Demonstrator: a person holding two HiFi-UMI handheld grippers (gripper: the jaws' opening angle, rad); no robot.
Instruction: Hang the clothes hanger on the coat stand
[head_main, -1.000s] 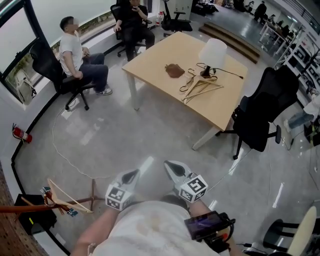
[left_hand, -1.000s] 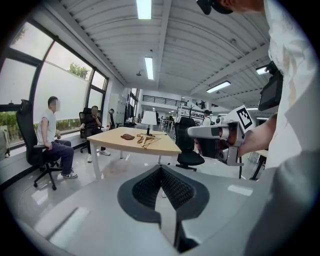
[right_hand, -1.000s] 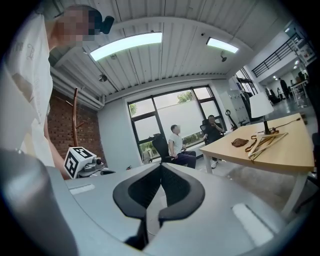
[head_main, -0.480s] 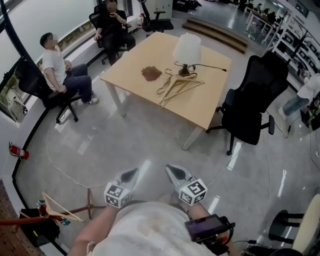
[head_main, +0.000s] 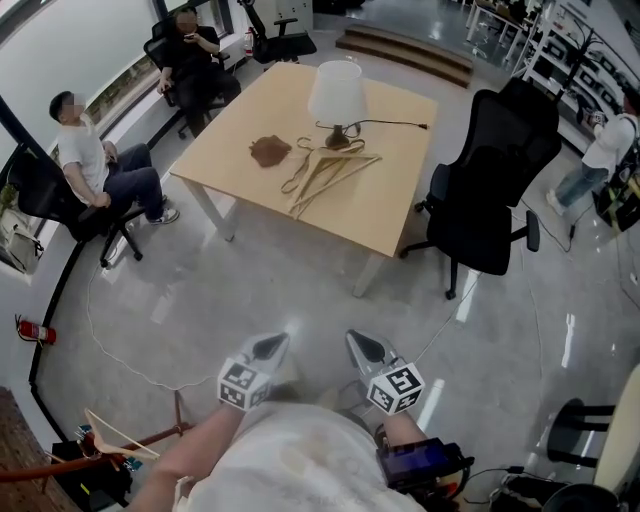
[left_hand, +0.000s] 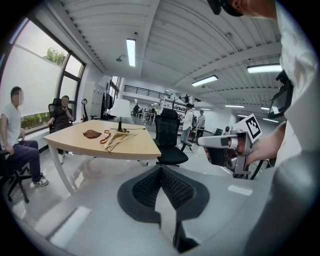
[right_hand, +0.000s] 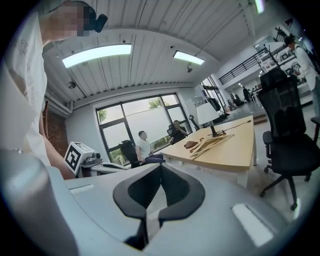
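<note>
A loose pile of wooden clothes hangers (head_main: 325, 172) lies on the pale surface (head_main: 395, 215), just in front of a white-shaded lamp (head_main: 336, 92) and beside a small brown object (head_main: 269, 151). The coat stand (head_main: 160, 438) is well apart from them, at the lower left, with one more hanger (head_main: 112, 436) at it. The left gripper (head_main: 274, 342) and right gripper (head_main: 356, 340) hang side by side over the floor, both with fingers closed and empty

The left gripper (head_main: 270, 348) and right gripper (head_main: 364, 347) are held side by side close to the torso, pointing forward and slightly down. Both have their fingers (left_hand: 142, 190) closed tip to tip, empty.
</note>
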